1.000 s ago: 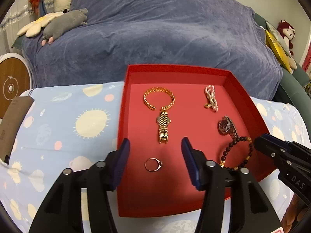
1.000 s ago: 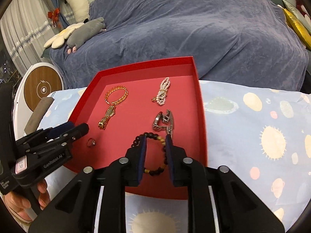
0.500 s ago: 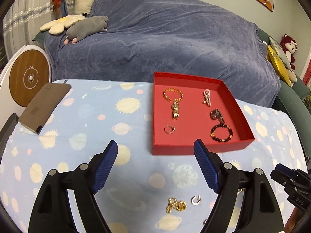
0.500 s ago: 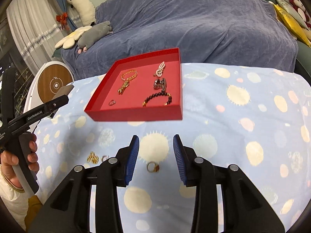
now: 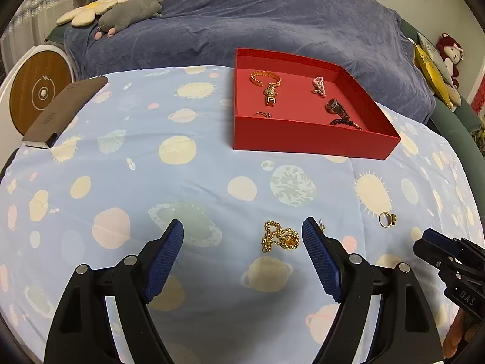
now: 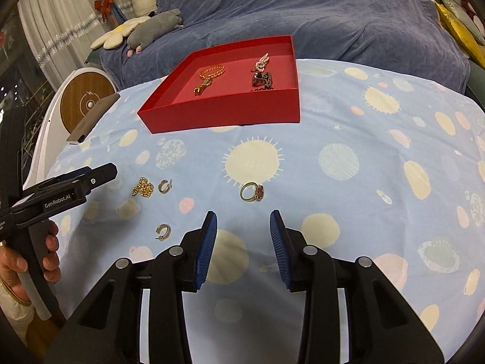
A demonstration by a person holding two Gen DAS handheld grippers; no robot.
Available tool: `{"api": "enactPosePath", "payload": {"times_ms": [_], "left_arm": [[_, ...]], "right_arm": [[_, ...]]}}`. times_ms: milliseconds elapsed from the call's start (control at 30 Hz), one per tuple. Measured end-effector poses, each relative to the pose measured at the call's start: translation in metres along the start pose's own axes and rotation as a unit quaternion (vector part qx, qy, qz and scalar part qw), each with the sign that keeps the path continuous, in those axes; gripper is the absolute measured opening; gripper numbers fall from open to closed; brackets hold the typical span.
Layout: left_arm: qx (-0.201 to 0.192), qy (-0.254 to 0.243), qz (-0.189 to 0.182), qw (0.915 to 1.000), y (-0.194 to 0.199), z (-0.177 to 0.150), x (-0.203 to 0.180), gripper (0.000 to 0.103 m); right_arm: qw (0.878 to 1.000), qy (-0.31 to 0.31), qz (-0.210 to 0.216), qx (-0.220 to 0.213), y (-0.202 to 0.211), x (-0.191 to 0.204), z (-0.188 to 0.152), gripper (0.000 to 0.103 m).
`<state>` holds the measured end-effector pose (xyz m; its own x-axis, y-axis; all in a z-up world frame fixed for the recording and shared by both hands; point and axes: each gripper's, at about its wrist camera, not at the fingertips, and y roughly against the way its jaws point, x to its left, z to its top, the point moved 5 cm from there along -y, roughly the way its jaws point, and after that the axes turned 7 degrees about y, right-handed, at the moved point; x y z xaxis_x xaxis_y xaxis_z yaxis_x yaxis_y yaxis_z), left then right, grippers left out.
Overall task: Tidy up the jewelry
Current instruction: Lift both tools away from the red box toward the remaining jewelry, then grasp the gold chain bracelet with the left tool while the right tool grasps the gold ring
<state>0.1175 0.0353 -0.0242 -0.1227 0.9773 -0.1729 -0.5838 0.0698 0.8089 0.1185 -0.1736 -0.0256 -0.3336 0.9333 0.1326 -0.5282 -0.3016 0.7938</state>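
A red tray (image 5: 312,142) (image 6: 224,115) sits at the far side of the table, holding a gold bracelet (image 5: 266,83), a pearl piece (image 5: 318,85), a watch (image 5: 335,106), a dark bead bracelet (image 5: 345,123) and a ring (image 5: 262,114). On the cloth lie a gold chain (image 5: 279,239) (image 6: 143,187), a gold ring with a red flower (image 6: 253,192) (image 5: 387,220) and two hoop earrings (image 6: 165,185) (image 6: 163,231). My left gripper (image 5: 242,239) is open, low over the cloth, with the chain between its fingers. My right gripper (image 6: 243,227) is open and empty, just short of the flower ring.
The table wears a light blue cloth with planets and suns (image 6: 348,163). A brown case (image 5: 60,112) lies at its left edge beside a round wooden disc (image 5: 39,94). A blue-covered sofa (image 5: 257,21) with plush toys stands behind.
Both grippers pulled back from the tray toward the near side of the table and dropped low. The right gripper let go of the bead bracelet in the tray and opened wider.
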Motion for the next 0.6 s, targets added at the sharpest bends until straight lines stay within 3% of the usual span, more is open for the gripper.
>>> {"api": "enactPosePath", "payload": {"times_ms": [333, 600], "left_arm": [[0.022, -0.041, -0.001, 0.9989, -0.026, -0.017, -0.016, 0.077], [0.032, -0.029, -0.012, 0.999, -0.036, -0.017, -0.012, 0.072]], "right_arm": [[1.0, 0.005, -0.013, 0.01, -0.028, 0.001, 0.008, 0.035], [0.999, 0.018, -0.029, 0.011, -0.046, 0.007, 0.019, 0.035]]}}
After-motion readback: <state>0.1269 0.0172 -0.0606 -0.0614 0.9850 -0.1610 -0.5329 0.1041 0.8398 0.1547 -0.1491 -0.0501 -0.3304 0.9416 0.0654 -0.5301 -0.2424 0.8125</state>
